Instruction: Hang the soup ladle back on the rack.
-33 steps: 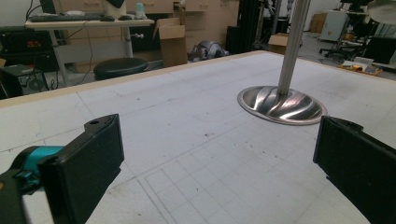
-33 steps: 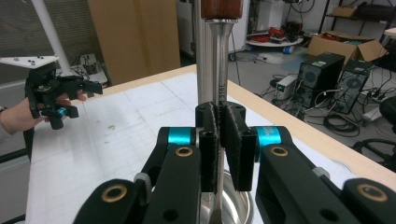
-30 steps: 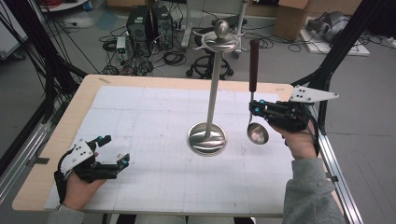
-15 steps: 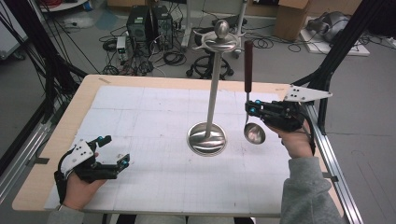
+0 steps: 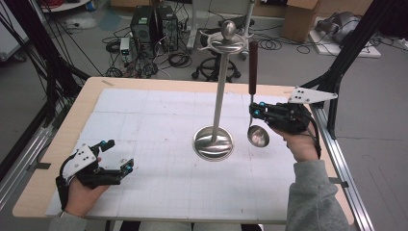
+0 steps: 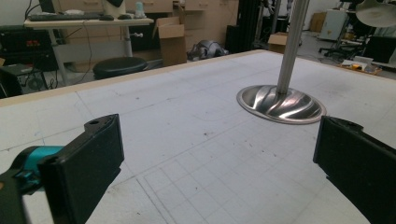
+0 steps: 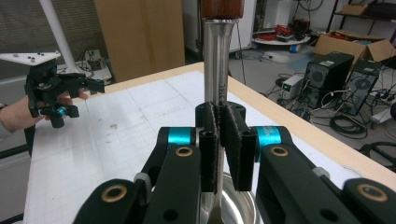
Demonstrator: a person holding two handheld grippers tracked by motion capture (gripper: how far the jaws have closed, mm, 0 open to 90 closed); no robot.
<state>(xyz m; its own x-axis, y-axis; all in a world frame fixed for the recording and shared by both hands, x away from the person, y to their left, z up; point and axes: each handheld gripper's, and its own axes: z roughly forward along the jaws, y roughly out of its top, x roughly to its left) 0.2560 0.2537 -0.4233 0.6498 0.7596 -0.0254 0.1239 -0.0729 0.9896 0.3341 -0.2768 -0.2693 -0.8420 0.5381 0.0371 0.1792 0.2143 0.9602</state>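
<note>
A steel ladle (image 5: 258, 134) with a dark wooden handle (image 5: 253, 60) hangs upright, bowl down, just above the table. My right gripper (image 5: 253, 111) is shut on its metal shaft (image 7: 217, 65), right of a tall steel stand (image 5: 219, 91) with a round base (image 5: 213, 143) and a hook ring near its knob (image 5: 229, 30). The ladle handle's top reaches about the height of the ring, a little to its right. My left gripper (image 5: 126, 166) rests open at the table's front left, nothing between its jaws; the stand base (image 6: 280, 102) lies ahead of it.
A white gridded mat (image 5: 159, 144) covers the wooden table (image 5: 91, 96). Behind the table are computer cases (image 5: 151, 24), cables and an office chair base (image 5: 214, 72) on the floor. Black frame posts (image 5: 353, 43) stand at both sides.
My right gripper has carried the ladle leftward, toward the stand, keeping it upright. The left gripper has stayed still.
</note>
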